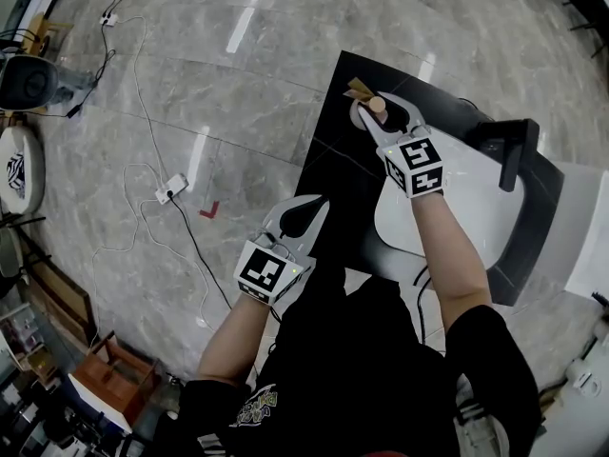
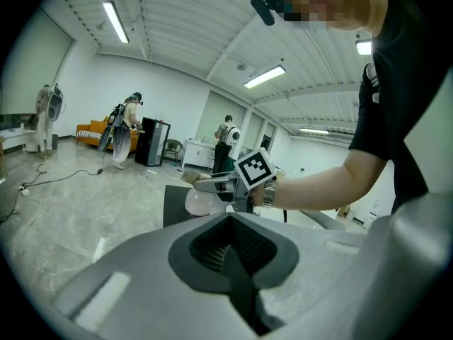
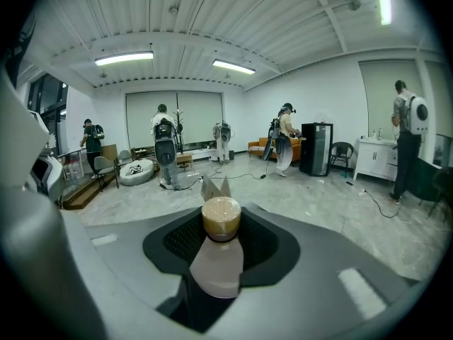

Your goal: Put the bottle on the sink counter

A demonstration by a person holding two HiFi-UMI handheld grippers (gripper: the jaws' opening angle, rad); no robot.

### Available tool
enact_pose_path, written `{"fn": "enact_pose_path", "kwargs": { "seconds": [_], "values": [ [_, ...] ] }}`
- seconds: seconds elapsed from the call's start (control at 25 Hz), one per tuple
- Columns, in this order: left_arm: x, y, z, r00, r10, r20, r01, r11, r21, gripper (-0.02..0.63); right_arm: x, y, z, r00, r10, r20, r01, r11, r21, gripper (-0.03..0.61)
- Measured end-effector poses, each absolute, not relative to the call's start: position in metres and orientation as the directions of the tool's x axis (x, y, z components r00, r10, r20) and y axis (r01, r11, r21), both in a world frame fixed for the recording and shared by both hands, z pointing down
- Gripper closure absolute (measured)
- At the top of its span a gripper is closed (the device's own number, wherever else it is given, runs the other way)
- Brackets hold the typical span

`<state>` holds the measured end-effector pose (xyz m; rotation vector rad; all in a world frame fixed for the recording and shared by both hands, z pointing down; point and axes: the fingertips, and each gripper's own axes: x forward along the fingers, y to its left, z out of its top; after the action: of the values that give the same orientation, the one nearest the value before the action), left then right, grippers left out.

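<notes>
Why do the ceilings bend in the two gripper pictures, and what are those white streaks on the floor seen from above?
Both gripper views: the wide-angle lens bends straight lines and darkens the corners. Head view: the streaks on the floor are ceiling-light glare. Right gripper view: the close bottle looks slightly soft.

Grey marble floor (image 1: 238,93); a white cable (image 1: 135,79) winds over it to a power strip (image 1: 171,188), a red mark (image 1: 209,209) near it; a round cushion (image 1: 17,171) at the left edge; a wooden box (image 1: 109,374) lower left; far off, an orange sofa (image 3: 258,147), a black fridge (image 3: 318,158), a chair (image 3: 342,153) and several people standing
</notes>
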<state>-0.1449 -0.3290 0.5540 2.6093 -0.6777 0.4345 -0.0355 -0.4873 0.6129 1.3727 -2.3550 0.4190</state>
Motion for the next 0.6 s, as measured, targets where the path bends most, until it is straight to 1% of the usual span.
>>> {"fn": "enact_pose_path", "kwargs": {
  "seconds": [0.2,0.36,0.6],
  "values": [
    [-0.144,-0.329,0.555,0.840,-0.401,0.366,-0.514,-0.804,0.300,0.613,-0.036,-0.487,0.616,-0.456,-0.760,0.464,-0.874,0.481,-0.071,0.410],
    [-0.144,-0.327,0.551,0.833,-0.407,0.374,-0.525,-0.795,0.304,0.613,-0.034,-0.485,0.615,-0.456,-0.750,0.479,-0.874,0.479,-0.081,0.403],
    [-0.136,-0.315,0.536,0.827,-0.430,0.362,-0.539,-0.791,0.291,0.613,-0.018,-0.455,0.600,-0.456,-0.747,0.484,-0.875,0.475,-0.091,0.399]
  ]
}}
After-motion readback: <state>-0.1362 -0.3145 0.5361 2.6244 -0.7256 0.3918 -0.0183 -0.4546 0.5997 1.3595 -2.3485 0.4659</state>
